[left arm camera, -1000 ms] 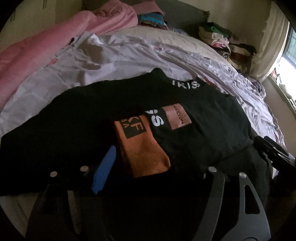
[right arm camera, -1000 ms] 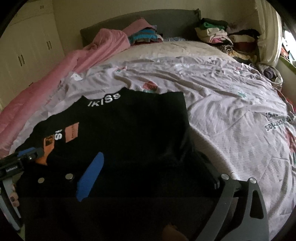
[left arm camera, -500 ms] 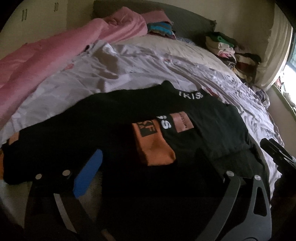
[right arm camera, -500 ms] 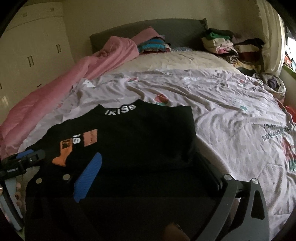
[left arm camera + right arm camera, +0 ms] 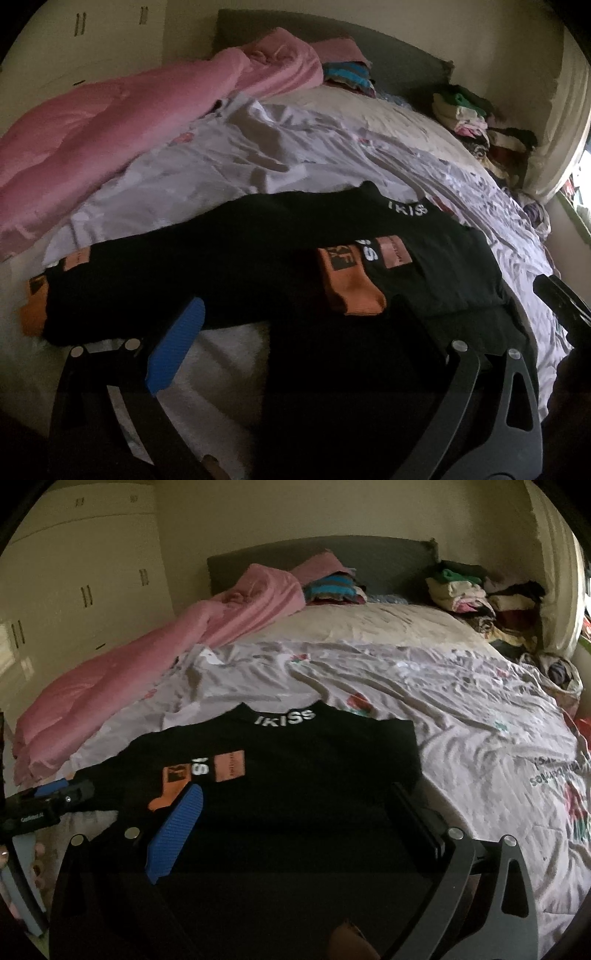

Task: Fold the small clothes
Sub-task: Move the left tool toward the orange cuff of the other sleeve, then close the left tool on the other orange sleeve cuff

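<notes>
A: So, what are the claws doing?
B: Left claw (image 5: 291, 332) has just been opening, gaping wide, gripping nothing. Right claw (image 5: 295, 819) is gaping too, empty.
A: And the black shirt (image 5: 295, 768)?
B: Lying on the bed (image 5: 461, 701), one sleeve (image 5: 351, 280) folded in. Other sleeve (image 5: 147, 280) is needing folding next.

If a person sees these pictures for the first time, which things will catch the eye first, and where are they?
The black top with orange cuffs and white letters at the collar lies partly folded on the near part of the bed. Behind it to the left, a pink quilt runs along the bed's edge toward the headboard. A pile of clothes sits in the far right corner.
</notes>
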`<state>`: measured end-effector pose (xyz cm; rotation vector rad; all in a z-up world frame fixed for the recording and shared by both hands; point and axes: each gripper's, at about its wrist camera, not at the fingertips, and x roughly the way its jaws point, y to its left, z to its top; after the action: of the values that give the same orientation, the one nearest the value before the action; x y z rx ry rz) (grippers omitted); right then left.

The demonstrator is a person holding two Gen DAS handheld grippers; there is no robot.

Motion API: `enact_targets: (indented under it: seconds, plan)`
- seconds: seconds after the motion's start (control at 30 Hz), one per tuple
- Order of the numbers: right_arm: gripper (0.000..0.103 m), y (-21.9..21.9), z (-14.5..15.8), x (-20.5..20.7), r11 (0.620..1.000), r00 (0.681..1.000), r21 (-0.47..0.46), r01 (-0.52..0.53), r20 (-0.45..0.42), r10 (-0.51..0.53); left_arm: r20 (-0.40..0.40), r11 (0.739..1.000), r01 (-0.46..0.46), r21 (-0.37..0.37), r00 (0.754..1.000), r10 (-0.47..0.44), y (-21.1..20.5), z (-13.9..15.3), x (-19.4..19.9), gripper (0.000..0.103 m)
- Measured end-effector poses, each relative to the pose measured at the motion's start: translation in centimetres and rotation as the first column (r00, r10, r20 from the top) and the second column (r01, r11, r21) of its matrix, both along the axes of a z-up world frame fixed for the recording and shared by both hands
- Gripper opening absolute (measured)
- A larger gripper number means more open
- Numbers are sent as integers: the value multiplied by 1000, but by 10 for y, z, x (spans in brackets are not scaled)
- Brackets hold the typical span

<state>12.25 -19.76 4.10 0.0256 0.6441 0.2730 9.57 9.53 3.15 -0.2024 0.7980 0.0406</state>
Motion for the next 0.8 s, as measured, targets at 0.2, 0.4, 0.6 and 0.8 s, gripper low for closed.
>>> enact_targets:
  seconds: [0.2,0.4,0.6,0.8]
  plan:
    - [98,30,9,-6,998,998,-22,-63,23,64,6,998,-58,0,998,58,22,3,-15,93]
    - [98,65,15,-11,991,991,-43,-129,36,131,-4,991,-131,-21,991,130,55,-1,-27,93]
    - [98,94,15,-12,983,983,-59,-176,33,178,-17,981,-193,-28,981,192,82,-8,-38,93]
    - [98,128,11,-13,969,971,-77,-237,26,239,-14,966,-259,11,966,259,104,-12,-50,93]
